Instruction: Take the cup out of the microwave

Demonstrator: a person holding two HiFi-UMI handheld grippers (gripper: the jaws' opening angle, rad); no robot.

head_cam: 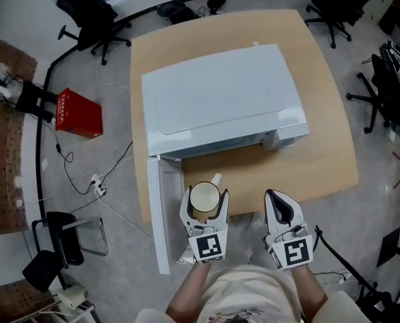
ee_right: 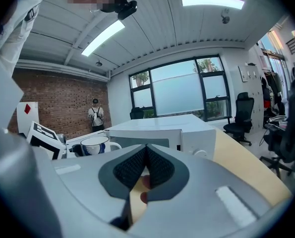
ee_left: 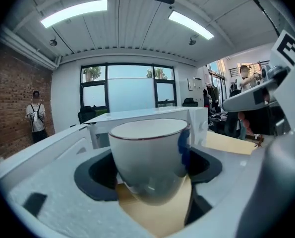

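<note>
Fingers [head_cam: 186,210] of the left gripper [head_cam: 205,195] stand wide and clamp the white cup [ee_left: 149,157] by its sides; those of the right gripper [head_cam: 275,199] are pressed together on nothing. On the table [head_cam: 321,160] the microwave [head_cam: 220,99] has its door [head_cam: 161,214] swung open, and the cup hangs outside, just before the opening. I judge it best to keep the cup upright, squeeze evenly, and lower it on bare table clear of the door.
</note>
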